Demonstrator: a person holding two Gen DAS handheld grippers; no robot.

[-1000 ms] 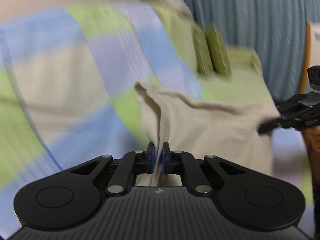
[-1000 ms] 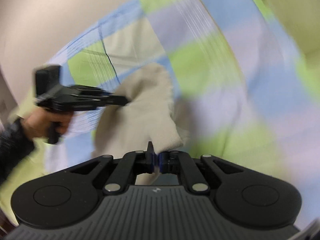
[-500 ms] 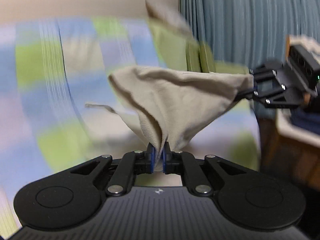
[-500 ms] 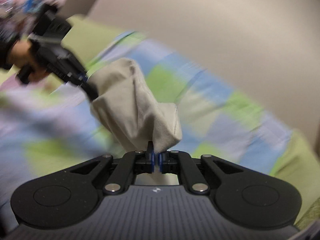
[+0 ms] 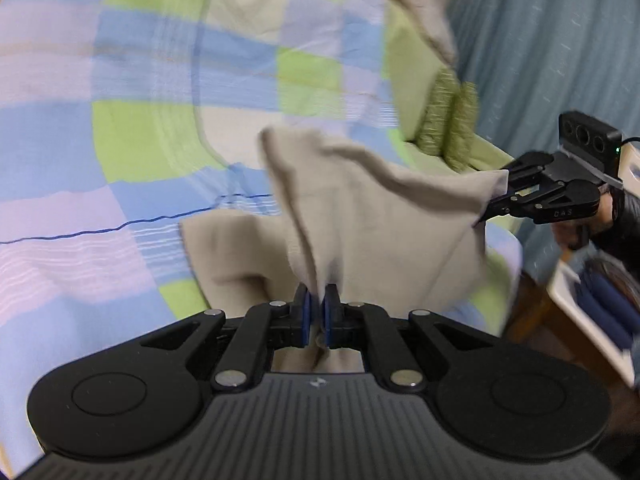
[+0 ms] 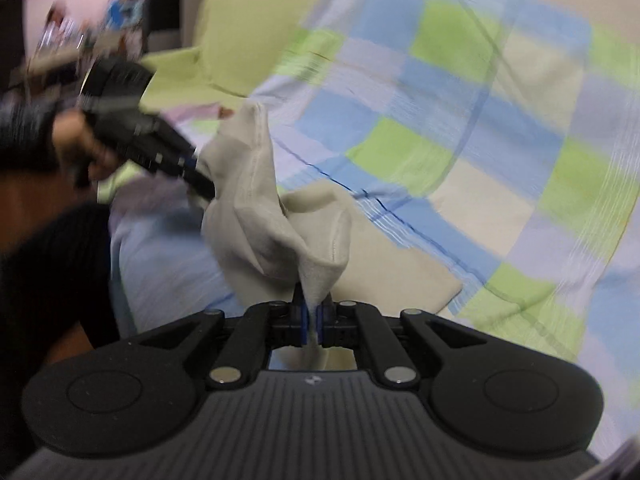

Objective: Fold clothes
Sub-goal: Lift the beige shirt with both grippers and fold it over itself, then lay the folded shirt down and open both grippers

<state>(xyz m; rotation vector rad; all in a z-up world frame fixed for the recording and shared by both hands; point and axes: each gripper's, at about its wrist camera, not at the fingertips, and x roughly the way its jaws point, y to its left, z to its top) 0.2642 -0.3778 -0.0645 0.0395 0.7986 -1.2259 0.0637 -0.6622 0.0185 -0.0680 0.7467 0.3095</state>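
A beige garment [image 5: 380, 216] hangs stretched between my two grippers above the checked bedspread [image 5: 140, 128]. My left gripper [image 5: 315, 314] is shut on one edge of it. My right gripper [image 6: 315, 318] is shut on another edge [image 6: 320, 276]. In the left wrist view the right gripper [image 5: 486, 216] pinches the cloth's right corner. In the right wrist view the left gripper [image 6: 200, 184] grips the cloth at the left. The lower part of the garment [image 6: 392, 276] lies on the bed.
The bedspread [image 6: 460, 120] has blue, green, lilac and cream squares. Green pillows [image 5: 448, 116] sit at the bed's head before a blue curtain [image 5: 540, 48]. A white bin of dark clothes [image 5: 600, 300] stands on wooden furniture at the right.
Both grippers have swung back down toward the bed with the garment held between them. The cloth's lower part now lies on the bedspread. Both grips stay shut.
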